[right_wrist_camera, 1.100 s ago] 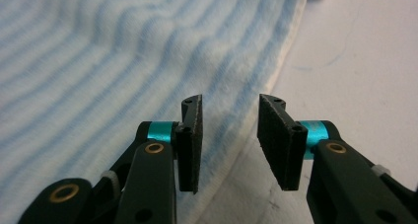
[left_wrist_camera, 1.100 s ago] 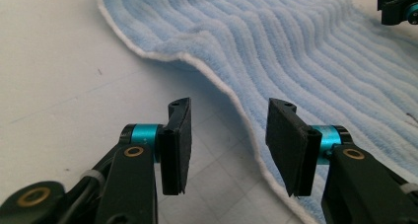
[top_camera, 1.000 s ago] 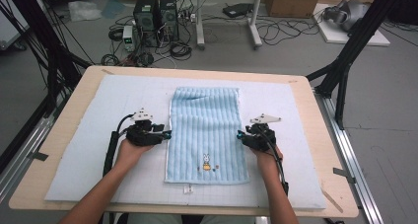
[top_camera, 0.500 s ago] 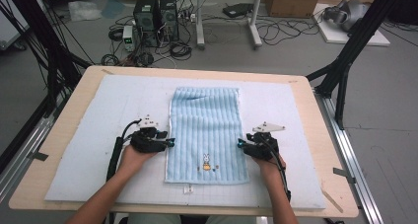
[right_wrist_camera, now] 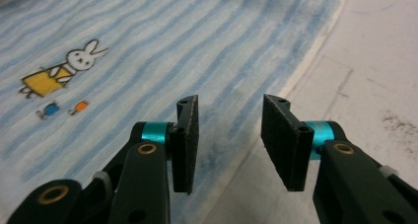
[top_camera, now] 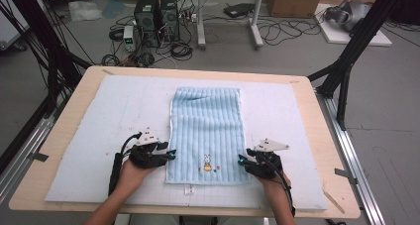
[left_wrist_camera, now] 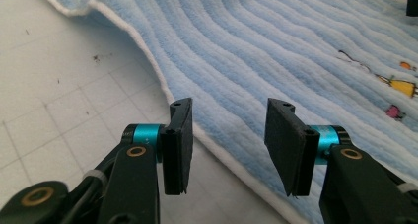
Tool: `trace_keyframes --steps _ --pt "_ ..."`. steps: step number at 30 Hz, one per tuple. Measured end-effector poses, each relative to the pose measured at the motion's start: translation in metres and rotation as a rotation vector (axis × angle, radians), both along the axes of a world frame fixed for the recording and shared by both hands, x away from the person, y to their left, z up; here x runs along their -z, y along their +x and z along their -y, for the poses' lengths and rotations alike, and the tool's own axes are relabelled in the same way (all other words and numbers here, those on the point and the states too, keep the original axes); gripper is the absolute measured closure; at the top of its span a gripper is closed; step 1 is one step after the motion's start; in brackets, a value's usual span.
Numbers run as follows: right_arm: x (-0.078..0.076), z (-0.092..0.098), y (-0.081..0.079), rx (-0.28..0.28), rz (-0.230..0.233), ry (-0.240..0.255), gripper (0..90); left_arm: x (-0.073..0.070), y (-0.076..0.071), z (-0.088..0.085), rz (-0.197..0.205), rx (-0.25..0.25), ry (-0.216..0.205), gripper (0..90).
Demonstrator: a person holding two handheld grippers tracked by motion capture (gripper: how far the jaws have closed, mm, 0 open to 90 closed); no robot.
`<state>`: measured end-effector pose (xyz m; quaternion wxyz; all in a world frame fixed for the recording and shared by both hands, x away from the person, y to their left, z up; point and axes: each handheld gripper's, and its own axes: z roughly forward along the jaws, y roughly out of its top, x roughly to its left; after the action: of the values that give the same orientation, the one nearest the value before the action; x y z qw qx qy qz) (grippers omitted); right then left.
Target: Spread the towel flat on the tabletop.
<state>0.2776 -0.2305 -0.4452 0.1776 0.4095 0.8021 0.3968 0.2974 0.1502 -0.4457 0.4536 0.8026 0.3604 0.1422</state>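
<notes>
— Towel (top_camera: 206,135) first: where does it lie?

— Flat on the white mat (top_camera: 99,121) that covers the bench (top_camera: 64,131), its long side running away from me, the small rabbit picture (top_camera: 207,162) near the end closest to me. My two hands sit at that near end, one at each long edge.

— And your left fingers (left_wrist_camera: 173,135)?

— My left gripper (top_camera: 171,153) points in at the towel's left edge. From its own camera I see the white hem passing between the two pads. They stand about half open, have just been closing a little, and press on nothing. One pad is over the mat, the other over the blue ribs.

— The right side?

— Much the same, mirrored. My right gripper (top_camera: 241,160) aims at the right edge, level with the rabbit. Its fingers (right_wrist_camera: 187,135) stand apart with a clear gap and have just been closing a touch. The hem runs through that gap, with one pad above the towel and the other above bare mat. Neither pad grips the cloth.
</notes>
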Motion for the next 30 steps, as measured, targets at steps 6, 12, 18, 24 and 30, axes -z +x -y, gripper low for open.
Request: trace_keyframes --steps 6,12,18,24,30 --pt "0.0 -0.012 -0.005 -0.043 0.01 -0.011 61.7 0.0 -0.013 0.005 0.002 0.112 -0.013 61.6" --pt "0.004 -0.02 -0.001 -0.07 -0.023 -0.032 70.7 0.005 -0.016 0.014 -0.01 0.127 0.072 53.1" --pt "0.001 -0.023 -0.002 -0.109 -0.06 -0.03 85.3 0.004 -0.019 0.007 -0.022 0.155 0.075 85.8" --pt "-0.001 -0.024 -0.013 -0.19 -0.11 -0.011 85.3 0.002 -0.033 -0.009 -0.074 0.203 0.054 86.0" --pt "-0.003 -0.028 -0.033 -0.291 -0.168 -0.002 85.3 0.001 -0.054 -0.023 -0.107 0.269 0.041 85.9"
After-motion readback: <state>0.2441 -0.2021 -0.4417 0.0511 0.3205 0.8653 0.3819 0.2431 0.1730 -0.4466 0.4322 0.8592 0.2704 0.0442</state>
